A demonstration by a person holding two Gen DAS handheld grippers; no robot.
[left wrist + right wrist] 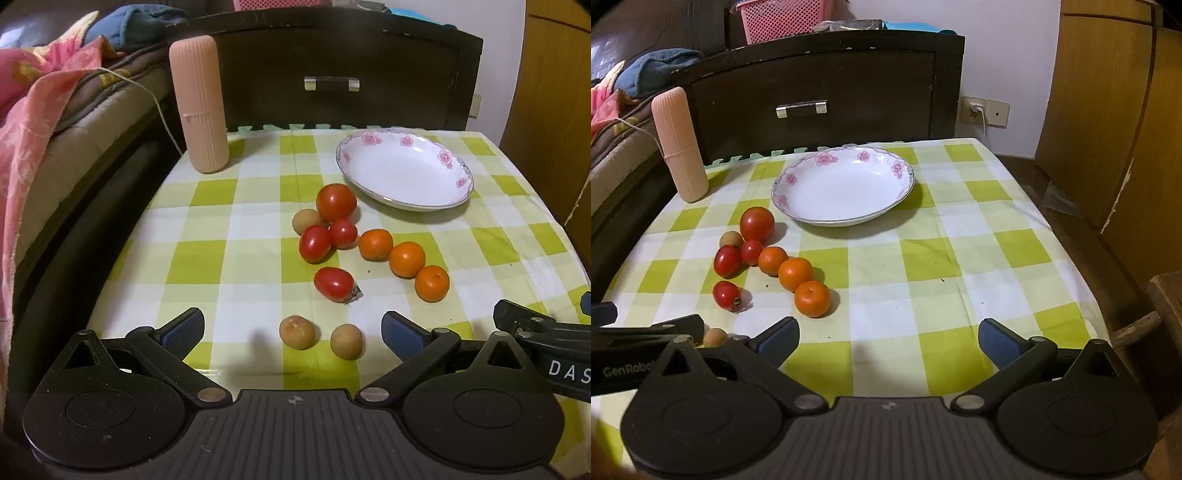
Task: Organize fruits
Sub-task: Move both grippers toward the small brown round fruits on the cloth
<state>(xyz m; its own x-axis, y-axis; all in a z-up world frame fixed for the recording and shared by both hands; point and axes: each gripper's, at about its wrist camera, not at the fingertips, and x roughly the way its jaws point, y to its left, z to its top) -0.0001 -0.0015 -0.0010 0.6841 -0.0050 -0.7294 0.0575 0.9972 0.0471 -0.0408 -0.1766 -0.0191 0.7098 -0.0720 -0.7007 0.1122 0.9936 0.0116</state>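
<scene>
A white floral plate [369,155] [846,218] stands empty at the back of the checked table. In front of it lie several red tomatoes [335,202] [757,223], three oranges [407,259] [796,274] in a row, and three brown longans [297,332]. My left gripper [293,328] is open just above the table's near edge, with two longans between its fingers but untouched. Over the bare cloth to the right of the fruit, my right gripper [889,338] hangs open and holds nothing. One longan [715,336] shows beside the left gripper's body.
A tall ribbed pink container [199,107] [679,147] stands at the table's back left corner. A dark wooden cabinet [820,92] sits behind the table, bedding [44,110] on the left, a wooden wardrobe [1108,110] on the right. The table's right half [979,258] is bare cloth.
</scene>
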